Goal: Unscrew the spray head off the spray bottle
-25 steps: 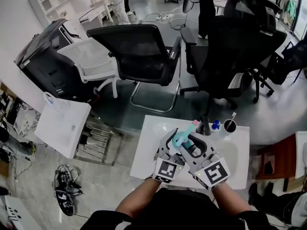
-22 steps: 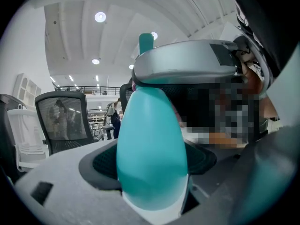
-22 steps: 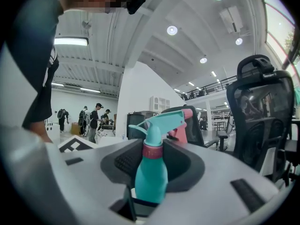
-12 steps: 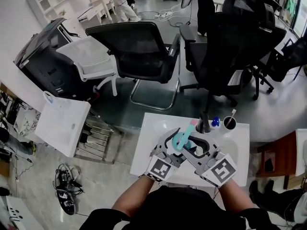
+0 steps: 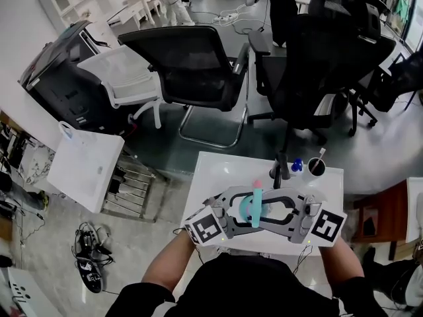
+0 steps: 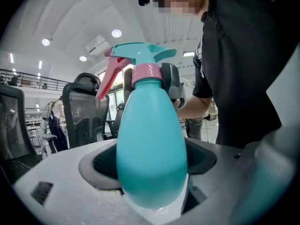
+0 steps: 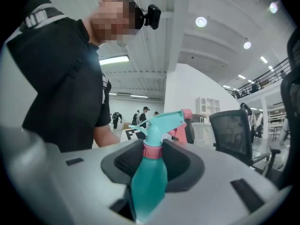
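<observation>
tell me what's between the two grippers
The spray bottle, clamped by both: left gripper on its body, right gripper at its pink collar; seen in head view.

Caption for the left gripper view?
Left gripper clamps the teal spray bottle; right gripper grips the pink collar under its spray head.

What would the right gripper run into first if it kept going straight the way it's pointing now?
The teal spray bottle: its pink collar is gripped between the jaws of the right gripper, so nothing is free ahead. Just behind the bottle, the left gripper seems to face it, though depth is unclear.
</observation>
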Action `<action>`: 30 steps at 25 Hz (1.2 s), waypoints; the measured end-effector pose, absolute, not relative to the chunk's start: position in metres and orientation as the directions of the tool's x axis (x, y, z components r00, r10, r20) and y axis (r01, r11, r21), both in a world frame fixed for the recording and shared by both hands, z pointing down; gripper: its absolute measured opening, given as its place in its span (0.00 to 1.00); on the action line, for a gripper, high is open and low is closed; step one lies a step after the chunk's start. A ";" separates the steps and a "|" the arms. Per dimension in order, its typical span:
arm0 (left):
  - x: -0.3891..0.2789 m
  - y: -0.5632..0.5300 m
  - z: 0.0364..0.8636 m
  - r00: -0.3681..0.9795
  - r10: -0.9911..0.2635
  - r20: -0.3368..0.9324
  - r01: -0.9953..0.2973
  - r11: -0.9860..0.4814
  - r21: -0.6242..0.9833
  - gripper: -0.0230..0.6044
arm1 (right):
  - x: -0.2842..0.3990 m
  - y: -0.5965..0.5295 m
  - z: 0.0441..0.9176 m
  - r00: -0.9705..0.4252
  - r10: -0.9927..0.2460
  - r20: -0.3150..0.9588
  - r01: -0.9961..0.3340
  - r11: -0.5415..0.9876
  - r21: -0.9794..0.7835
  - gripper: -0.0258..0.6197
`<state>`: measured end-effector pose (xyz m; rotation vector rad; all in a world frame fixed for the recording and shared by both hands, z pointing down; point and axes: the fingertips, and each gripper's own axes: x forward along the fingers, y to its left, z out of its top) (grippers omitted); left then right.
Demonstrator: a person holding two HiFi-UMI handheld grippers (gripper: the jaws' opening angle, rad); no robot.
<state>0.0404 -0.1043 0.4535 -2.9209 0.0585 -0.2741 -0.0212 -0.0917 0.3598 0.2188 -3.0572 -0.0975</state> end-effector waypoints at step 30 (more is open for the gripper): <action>0.000 -0.200 0.483 0.607 -0.765 0.218 -0.723 -0.644 -0.249 0.67 | -0.015 -0.161 0.373 -0.757 -0.648 -0.080 -0.643 0.761 -0.086 0.33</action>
